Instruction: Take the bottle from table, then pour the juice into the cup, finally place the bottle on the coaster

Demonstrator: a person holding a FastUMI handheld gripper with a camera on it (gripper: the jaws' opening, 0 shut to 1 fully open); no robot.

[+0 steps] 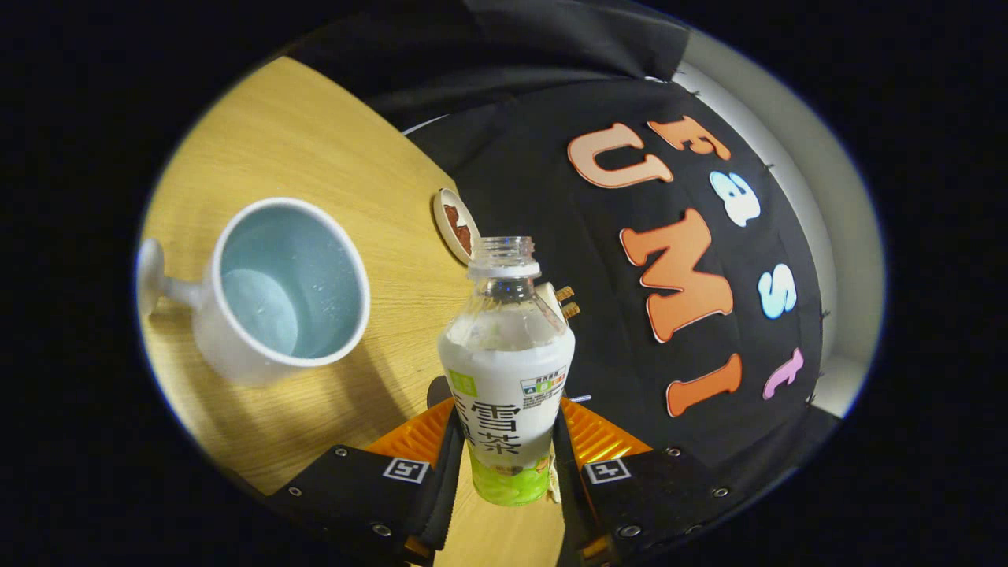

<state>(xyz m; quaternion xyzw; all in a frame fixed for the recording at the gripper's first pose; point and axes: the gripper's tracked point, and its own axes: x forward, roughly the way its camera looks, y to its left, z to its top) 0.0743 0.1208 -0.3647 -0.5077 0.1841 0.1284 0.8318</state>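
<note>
My gripper, fingers pinching the uncapped bottle at its lower body, holds it right of the empty cup; I should tilt slowly, mouth over the rim.

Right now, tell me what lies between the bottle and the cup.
Bare table in the gripper view; the gripper grips the bottle beside the cup.

we see a light wooden table, a black cloth booth wall behind it, pale wall beyond.
</note>
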